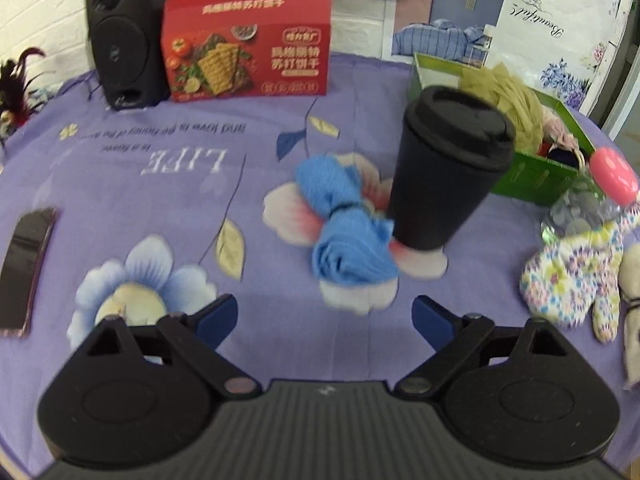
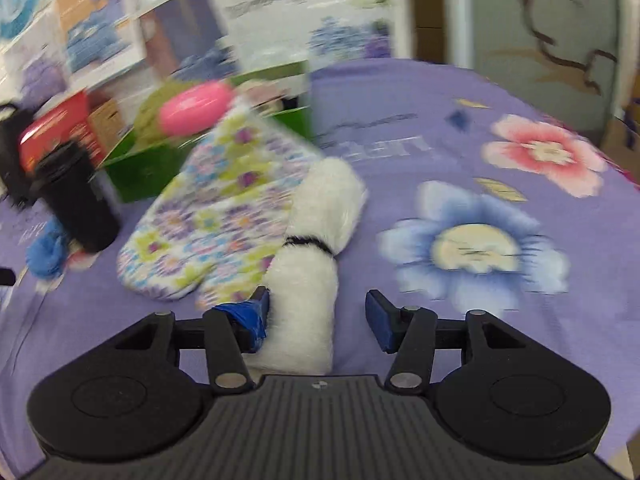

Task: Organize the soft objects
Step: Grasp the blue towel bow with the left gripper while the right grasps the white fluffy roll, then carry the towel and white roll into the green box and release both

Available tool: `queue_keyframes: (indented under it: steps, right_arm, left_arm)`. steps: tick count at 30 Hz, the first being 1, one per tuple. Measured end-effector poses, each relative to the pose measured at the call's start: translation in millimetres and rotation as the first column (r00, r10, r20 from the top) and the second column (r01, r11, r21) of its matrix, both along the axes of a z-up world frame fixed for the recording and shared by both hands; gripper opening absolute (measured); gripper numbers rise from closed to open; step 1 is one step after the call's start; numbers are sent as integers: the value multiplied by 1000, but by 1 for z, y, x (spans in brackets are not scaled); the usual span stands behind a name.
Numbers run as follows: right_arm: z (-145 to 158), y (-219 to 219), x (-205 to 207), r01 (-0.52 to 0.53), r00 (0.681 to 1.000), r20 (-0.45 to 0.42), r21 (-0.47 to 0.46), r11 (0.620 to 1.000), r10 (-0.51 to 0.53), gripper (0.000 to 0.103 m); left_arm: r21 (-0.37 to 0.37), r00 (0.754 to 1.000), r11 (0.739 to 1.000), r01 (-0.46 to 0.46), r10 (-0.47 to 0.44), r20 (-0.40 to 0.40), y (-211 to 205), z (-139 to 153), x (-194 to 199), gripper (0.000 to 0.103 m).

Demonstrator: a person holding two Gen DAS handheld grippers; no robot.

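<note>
A blue rolled cloth (image 1: 346, 222) tied in the middle lies on the purple tablecloth, just ahead of my left gripper (image 1: 324, 318), which is open and empty. A flowered oven mitt (image 1: 576, 276) lies at the right. In the right wrist view a white fluffy roll (image 2: 310, 264) bound with a black band lies between the fingers of my open right gripper (image 2: 318, 316); the left pad touches it, the right pad stands apart. The flowered mitt (image 2: 218, 216) lies beside the roll. A green box (image 1: 532, 168) holds a beige mesh sponge (image 1: 508, 104) and other soft items.
A black lidded cup (image 1: 444, 168) stands against the blue cloth. A bottle with a pink cap (image 1: 612, 176) sits by the green box. A red cracker box (image 1: 248, 40) and black speaker (image 1: 124, 36) stand at the back. A dark flat packet (image 1: 26, 268) lies at left.
</note>
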State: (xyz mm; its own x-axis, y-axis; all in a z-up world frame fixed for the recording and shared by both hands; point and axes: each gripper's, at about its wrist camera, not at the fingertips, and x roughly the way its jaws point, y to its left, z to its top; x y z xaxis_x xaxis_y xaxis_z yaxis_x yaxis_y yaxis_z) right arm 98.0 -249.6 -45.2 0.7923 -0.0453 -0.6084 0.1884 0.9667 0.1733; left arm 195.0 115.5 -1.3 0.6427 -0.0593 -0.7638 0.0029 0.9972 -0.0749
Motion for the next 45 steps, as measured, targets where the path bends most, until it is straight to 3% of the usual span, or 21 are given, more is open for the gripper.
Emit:
queue_keyframes:
  steps: [2,6,10,13,17,22,28,30,31,32,33,34,36,40,45]
  right_arm:
    - [10,-12,-10,54,998,30,15,998,-55,39]
    - [23,-17,-20,14,997,69,46,999,-17,39]
    - [24,-12,-16,14,997,78,50,999,-18,39]
    - [21,-6,-3,-1,999,52,30,1000,-1,39]
    - [8,2,14,-15,1000,-16,-51,999,14,39]
    - [-14,0,31,-2,996,-90,-82,997,-6,40]
    - [-23,4,35,-10,998,-55,-132,991,3,45]
    - [-24,2,32,5,999,-38,-106,994,-9,45]
    - [-23,0,31,10,999,-31,-94,996,-13,46]
    - [-23,0,31,4,1000,-29,-92,996,-7,43]
    - [-23,-1,30,-8,1000,-24,-91,996,6,35]
    - [-22,-2,29,-20,1000,-18,-75,997,18,30]
    - [-17,-6,24,-37,999,-14,-43,998,36,16]
    - [-2,-7,6,-69,997,22,-17,997,69,14]
    - [41,-16,-9,-82,986,149,16,996,79,15]
  left_arm:
    - [6,1000,1000,23,-23,0,-7,-2,22,93]
    - [5,997,998,56,-56,-58,-16,-19,62,93]
    - [-14,993,1000,17,-19,-115,-13,-36,85,93]
    - [4,991,1000,9,-9,-135,-14,-45,90,93]
    - [108,994,993,43,-32,-105,-26,-49,87,94]
    - [102,994,993,53,-43,-98,-24,-49,85,94]
    - [92,994,994,64,-55,-95,-22,-48,86,93]
    - [84,994,995,57,-49,-96,-19,-47,87,86]
    - [83,994,995,55,-47,-95,-19,-45,86,75]
    - [75,994,996,55,-48,-95,-17,-41,85,58]
    - [67,994,996,62,-55,-96,-15,-38,84,48]
    - [60,993,996,69,-63,-103,-13,-34,82,27]
    - [30,993,997,65,-61,-106,-6,-25,75,22]
    - [2,996,999,42,-41,-76,10,-2,46,21]
    - [-21,998,998,57,-56,11,24,48,22,21]
